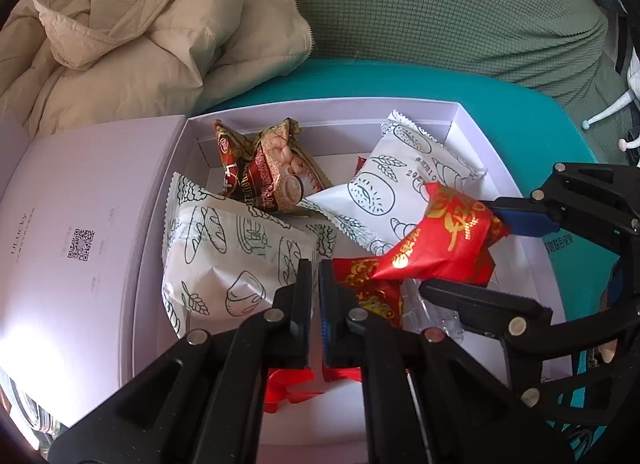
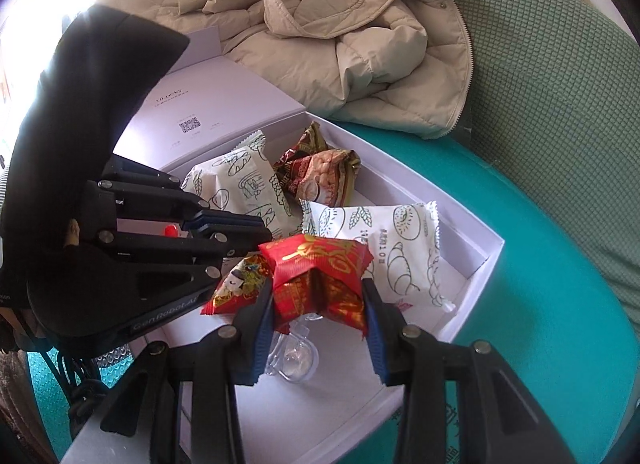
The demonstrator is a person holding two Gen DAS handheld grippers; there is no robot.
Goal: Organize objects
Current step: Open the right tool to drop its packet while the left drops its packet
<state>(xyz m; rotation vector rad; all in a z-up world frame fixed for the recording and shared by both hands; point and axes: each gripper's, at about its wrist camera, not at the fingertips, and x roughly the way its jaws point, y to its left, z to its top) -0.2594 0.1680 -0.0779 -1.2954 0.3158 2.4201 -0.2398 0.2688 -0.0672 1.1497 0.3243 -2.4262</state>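
Note:
A white open box point(image 1: 476, 124) point(image 2: 480, 232) lies on a teal table and holds several snack packets. My right gripper point(image 2: 320, 296) point(image 1: 460, 248) is shut on a red and gold packet point(image 2: 320, 268) point(image 1: 444, 240) and holds it just above the box floor. My left gripper point(image 1: 316, 280) point(image 2: 256, 226) is shut and empty, over the box's near left part. Two white packets with bread drawings point(image 1: 224, 256) point(image 1: 396, 188) point(image 2: 240, 188) point(image 2: 392, 252), a brown packet point(image 1: 272, 176) point(image 2: 320, 172) and another red packet point(image 1: 368, 288) point(image 2: 240, 284) lie in the box.
The box lid point(image 1: 76, 232) point(image 2: 208, 112) lies open to the left. A beige padded jacket point(image 1: 132, 32) point(image 2: 340, 36) and a green seat back point(image 1: 460, 12) point(image 2: 552, 76) are behind. A clear plastic cup point(image 2: 294, 360) lies in the box below the held packet.

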